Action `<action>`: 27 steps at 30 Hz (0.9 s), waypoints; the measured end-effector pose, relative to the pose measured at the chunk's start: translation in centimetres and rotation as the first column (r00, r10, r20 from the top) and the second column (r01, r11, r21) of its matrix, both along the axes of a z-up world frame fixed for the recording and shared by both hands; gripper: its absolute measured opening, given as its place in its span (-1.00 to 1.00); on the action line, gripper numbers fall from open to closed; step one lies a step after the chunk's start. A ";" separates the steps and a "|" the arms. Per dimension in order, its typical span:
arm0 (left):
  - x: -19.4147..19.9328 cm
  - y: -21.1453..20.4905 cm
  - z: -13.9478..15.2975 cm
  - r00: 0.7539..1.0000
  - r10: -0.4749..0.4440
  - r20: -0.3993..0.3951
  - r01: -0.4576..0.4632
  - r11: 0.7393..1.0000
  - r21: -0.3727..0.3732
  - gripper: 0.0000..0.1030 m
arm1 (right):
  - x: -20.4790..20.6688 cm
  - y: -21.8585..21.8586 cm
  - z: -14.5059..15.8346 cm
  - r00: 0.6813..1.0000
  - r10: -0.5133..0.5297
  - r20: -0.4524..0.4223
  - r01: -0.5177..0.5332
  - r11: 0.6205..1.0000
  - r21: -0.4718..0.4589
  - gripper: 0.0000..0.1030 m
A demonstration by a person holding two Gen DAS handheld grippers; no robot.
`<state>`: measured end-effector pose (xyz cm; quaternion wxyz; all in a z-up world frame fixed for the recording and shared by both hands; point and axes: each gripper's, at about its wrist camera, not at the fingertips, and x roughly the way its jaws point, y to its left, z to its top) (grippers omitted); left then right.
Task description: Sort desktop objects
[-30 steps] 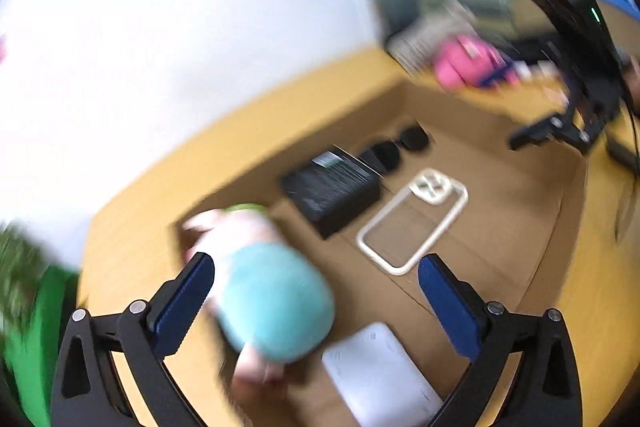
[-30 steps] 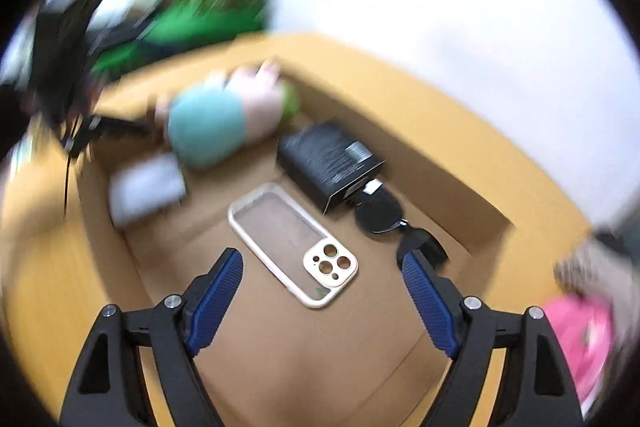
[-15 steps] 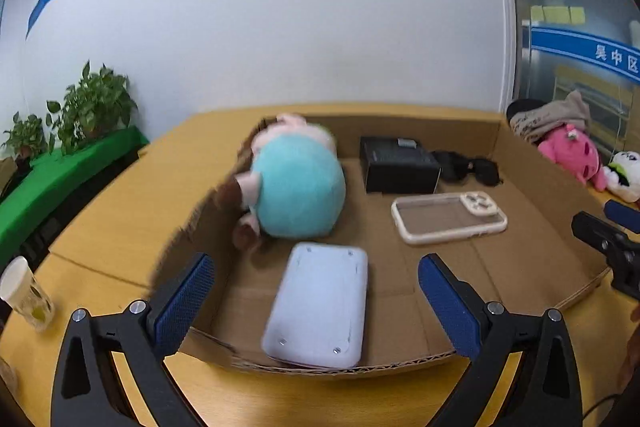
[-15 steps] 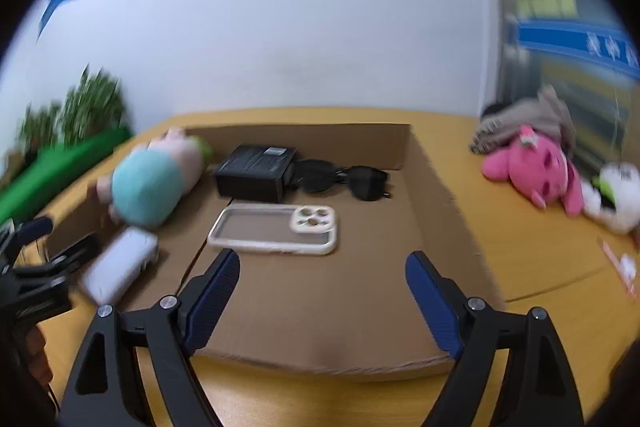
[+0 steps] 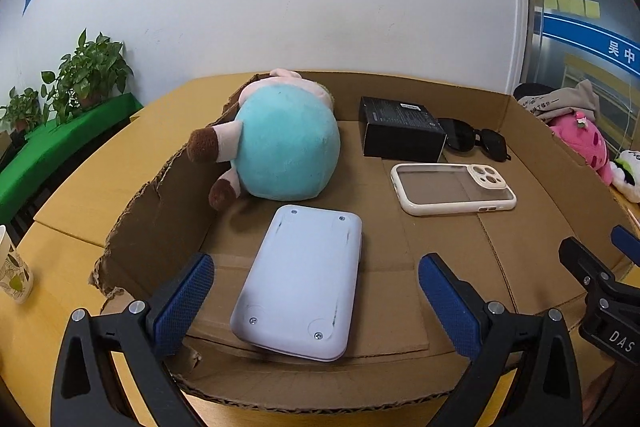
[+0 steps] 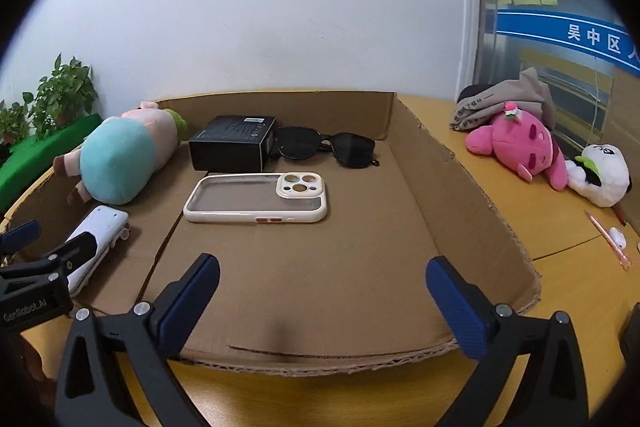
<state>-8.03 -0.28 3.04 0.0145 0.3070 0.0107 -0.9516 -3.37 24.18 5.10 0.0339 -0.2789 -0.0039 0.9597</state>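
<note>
While both claws hang over the near edge of the cardboard tray [image 5: 520,115], nothing sits between their pads.
Left wrist view: left gripper [image 5: 316,291] spread wide; white device [image 5: 304,279] lies face down just ahead between the fingers, long axis running away from the claw, tilted slightly right. Plush pig [image 5: 284,147] beyond it, feet leftward. Right wrist view: right gripper [image 6: 322,295] wide and opening; phone case [image 6: 256,199] ahead, lying crosswise, camera end right; black box [image 6: 232,143] and sunglasses [image 6: 324,145] behind.

Black tongs [image 5: 314,297] with silver screws, blue textured pads [image 5: 182,301], white lettering on the mounts.
</note>
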 end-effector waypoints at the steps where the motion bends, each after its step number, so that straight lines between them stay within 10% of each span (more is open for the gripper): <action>1: 0.0 0.0 0.0 1.000 0.000 0.001 0.000 1.000 -0.001 0.99 | 0.1 0.1 0.2 1.000 -0.002 0.002 0.002 1.000 0.001 0.99; 27: 0.0 0.2 -0.1 0.998 0.064 -0.005 -0.064 0.997 -0.035 0.99 | 0.2 0.5 0.6 1.000 0.000 0.006 0.000 1.000 0.005 0.99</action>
